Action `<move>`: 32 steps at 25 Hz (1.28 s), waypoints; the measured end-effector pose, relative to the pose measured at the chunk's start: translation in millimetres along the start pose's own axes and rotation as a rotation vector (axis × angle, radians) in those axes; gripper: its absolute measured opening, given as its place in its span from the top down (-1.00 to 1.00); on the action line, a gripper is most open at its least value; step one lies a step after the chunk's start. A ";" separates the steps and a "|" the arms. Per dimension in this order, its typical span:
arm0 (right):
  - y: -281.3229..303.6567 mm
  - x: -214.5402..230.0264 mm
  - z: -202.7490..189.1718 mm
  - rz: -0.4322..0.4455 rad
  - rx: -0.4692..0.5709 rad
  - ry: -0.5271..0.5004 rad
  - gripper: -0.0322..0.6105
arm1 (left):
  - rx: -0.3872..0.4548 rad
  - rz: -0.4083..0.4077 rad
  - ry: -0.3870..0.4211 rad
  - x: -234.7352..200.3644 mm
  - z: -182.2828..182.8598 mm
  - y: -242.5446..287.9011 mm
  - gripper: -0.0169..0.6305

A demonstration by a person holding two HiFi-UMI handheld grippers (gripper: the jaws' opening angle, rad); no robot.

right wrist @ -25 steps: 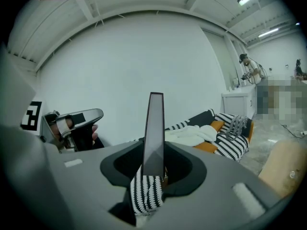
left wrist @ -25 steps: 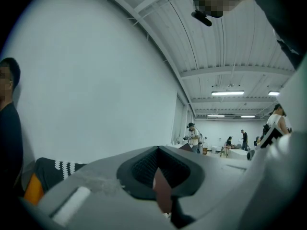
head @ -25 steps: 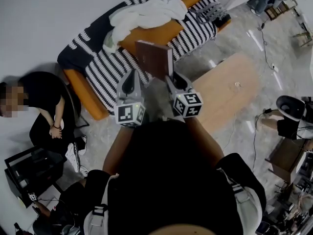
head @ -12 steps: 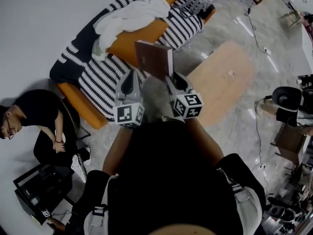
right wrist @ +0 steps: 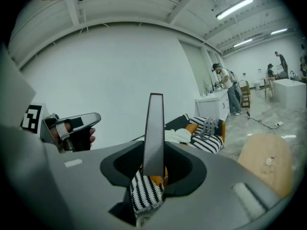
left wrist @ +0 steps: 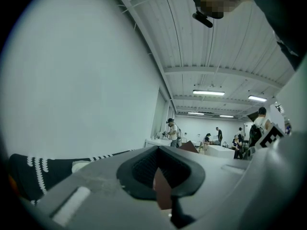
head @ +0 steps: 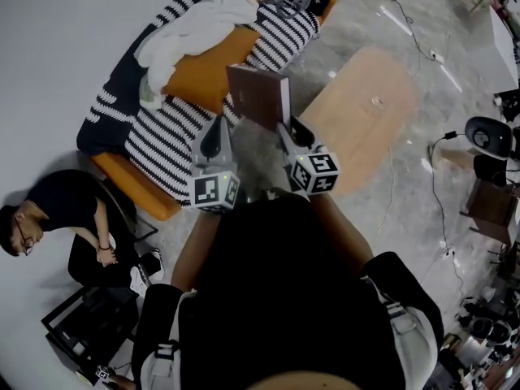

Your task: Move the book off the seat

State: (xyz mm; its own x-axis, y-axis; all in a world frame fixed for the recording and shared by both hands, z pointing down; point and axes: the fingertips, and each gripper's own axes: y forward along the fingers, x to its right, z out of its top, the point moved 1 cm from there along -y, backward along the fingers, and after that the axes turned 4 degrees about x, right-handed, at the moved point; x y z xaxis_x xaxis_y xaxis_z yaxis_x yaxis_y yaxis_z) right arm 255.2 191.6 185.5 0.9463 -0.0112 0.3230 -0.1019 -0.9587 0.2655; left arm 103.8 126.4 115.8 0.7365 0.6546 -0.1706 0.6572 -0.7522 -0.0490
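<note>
Book [head: 260, 97]: off the seat, in the air at 12 o'clock of the head view, standing on edge over the floor. Sofa [head: 166, 128] sits at 10–11 o'clock, table [head: 370, 116] at 2 o'clock.

Right gripper [head: 284, 130]: jaws pinching the book's lower edge, one pad on each cover. The right gripper view shows the book edge-on, rising straight up out of the gap.

Left gripper [head: 218, 128]: just beside it at 9 o'clock, not touching the book. Narrow slit between its jaws, nothing in it.

Handling, my read:
- Looks like a hardcover: stiff, won't sag, fairly light.
- Covers look smooth, so likely to slip under a small pinch.
- Grip is low and most of the book stands above it (top-heavy lever), so it may pivot or tip with a fast swing.
- Better hold: deeper in, near the spine, so the pages can't fan open.
- Not fragile, though corners dent if dropped on a hard floor.
</note>
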 end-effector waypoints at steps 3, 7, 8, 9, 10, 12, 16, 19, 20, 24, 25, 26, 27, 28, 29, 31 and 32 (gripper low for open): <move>-12.3 19.4 -1.4 -0.027 -0.001 0.007 0.45 | -0.011 -0.026 0.001 19.5 -3.6 6.0 0.93; -26.3 48.3 -5.8 -0.070 -0.005 0.018 0.45 | -0.026 -0.057 0.006 41.7 -9.1 16.3 0.93; -29.8 54.9 -7.1 -0.082 -0.005 0.021 0.45 | -0.030 -0.066 0.006 46.5 -10.4 18.5 0.93; -33.5 61.1 -8.0 -0.093 -0.005 0.025 0.45 | -0.033 -0.074 0.005 51.2 -11.5 20.5 0.93; -37.2 67.1 -8.7 -0.104 -0.004 0.027 0.45 | -0.035 -0.083 0.004 56.0 -12.4 22.2 0.93; -44.8 79.7 -10.4 -0.130 -0.001 0.033 0.45 | -0.036 -0.106 0.002 66.3 -14.4 26.1 0.93; -62.6 104.9 -16.9 -0.201 0.008 0.053 0.45 | -0.047 -0.167 0.002 87.6 -21.5 34.0 0.93; -75.4 119.9 -22.4 -0.264 0.018 0.082 0.45 | -0.062 -0.227 -0.004 100.6 -26.8 42.8 0.93; -77.9 124.3 -23.9 -0.286 0.021 0.089 0.45 | -0.067 -0.246 -0.008 103.4 -28.7 47.0 0.93; -84.0 140.3 -27.7 -0.377 0.033 0.104 0.45 | -0.078 -0.335 -0.031 113.3 -37.0 71.4 0.93; -86.2 144.1 -27.9 -0.400 0.036 0.109 0.45 | -0.081 -0.361 -0.035 117.5 -38.8 78.7 0.93; -89.1 147.5 -27.7 -0.423 0.038 0.115 0.45 | -0.085 -0.386 -0.037 122.5 -39.8 85.8 0.93; -92.5 150.1 -27.2 -0.446 0.040 0.121 0.45 | -0.089 -0.411 -0.041 128.1 -39.7 92.3 0.93; -95.8 152.1 -26.2 -0.469 0.043 0.127 0.45 | -0.095 -0.435 -0.047 133.7 -38.6 98.4 0.93; -98.3 153.6 -24.6 -0.492 0.046 0.133 0.45 | -0.101 -0.459 -0.055 138.7 -36.8 104.4 0.93; -98.8 155.6 -20.1 -0.534 0.060 0.145 0.45 | -0.110 -0.507 -0.068 144.7 -34.8 117.5 0.93; -97.8 156.2 -17.4 -0.554 0.070 0.153 0.45 | -0.110 -0.533 -0.070 146.1 -35.4 124.5 0.93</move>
State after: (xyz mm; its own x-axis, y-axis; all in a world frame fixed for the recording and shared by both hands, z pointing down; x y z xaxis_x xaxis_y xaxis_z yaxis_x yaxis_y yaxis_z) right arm 407.7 288.5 225.8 0.7972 0.5339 0.2819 0.4217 -0.8265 0.3729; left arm 298.9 131.1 119.7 0.2872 0.9333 -0.2154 0.9520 -0.3030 -0.0436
